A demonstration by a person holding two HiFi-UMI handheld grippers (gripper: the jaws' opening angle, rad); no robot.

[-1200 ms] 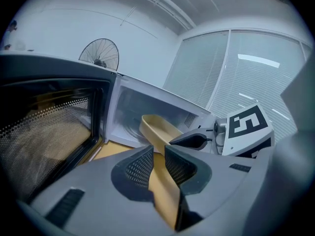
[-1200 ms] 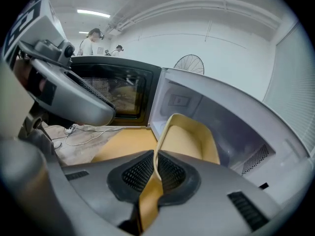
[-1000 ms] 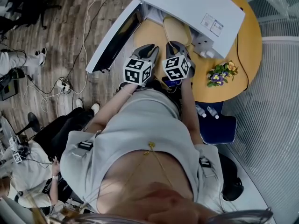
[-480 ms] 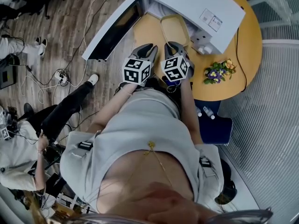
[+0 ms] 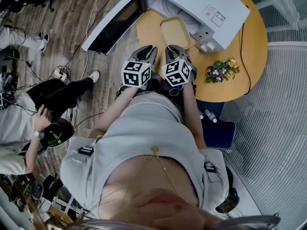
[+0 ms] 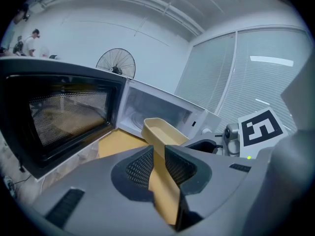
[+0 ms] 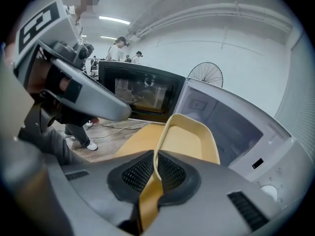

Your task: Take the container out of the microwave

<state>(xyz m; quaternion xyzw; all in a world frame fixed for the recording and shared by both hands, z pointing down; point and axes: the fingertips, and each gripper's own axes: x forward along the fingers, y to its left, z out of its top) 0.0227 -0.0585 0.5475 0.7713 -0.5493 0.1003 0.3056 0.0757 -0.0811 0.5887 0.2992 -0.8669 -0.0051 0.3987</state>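
A shallow pale-yellow container (image 5: 175, 32) lies over the round wooden table (image 5: 146, 32), just outside the mouth of the white microwave (image 5: 192, 1). My right gripper (image 5: 173, 50) is shut on the rim of its near end; in the right gripper view that rim runs between the pads at the right gripper (image 7: 155, 168) and the container (image 7: 189, 136) stretches away toward the oven. My left gripper (image 5: 148, 51) hangs beside it on the left, apart from the container. In the left gripper view the left gripper (image 6: 158, 154) stands open by a narrow gap with table showing through, and the container (image 6: 165, 129) lies ahead.
The microwave door (image 5: 115, 20) hangs open to the left, out over the floor. A small bunch of flowers (image 5: 218, 72) and a black cable (image 5: 242, 47) sit on the table's right side. A blue chair (image 5: 220, 131) stands below the table. A seated person (image 5: 29, 119) is at left.
The container has slid out of the microwave toward me, held by the right gripper. Both grippers drew back slightly with it.
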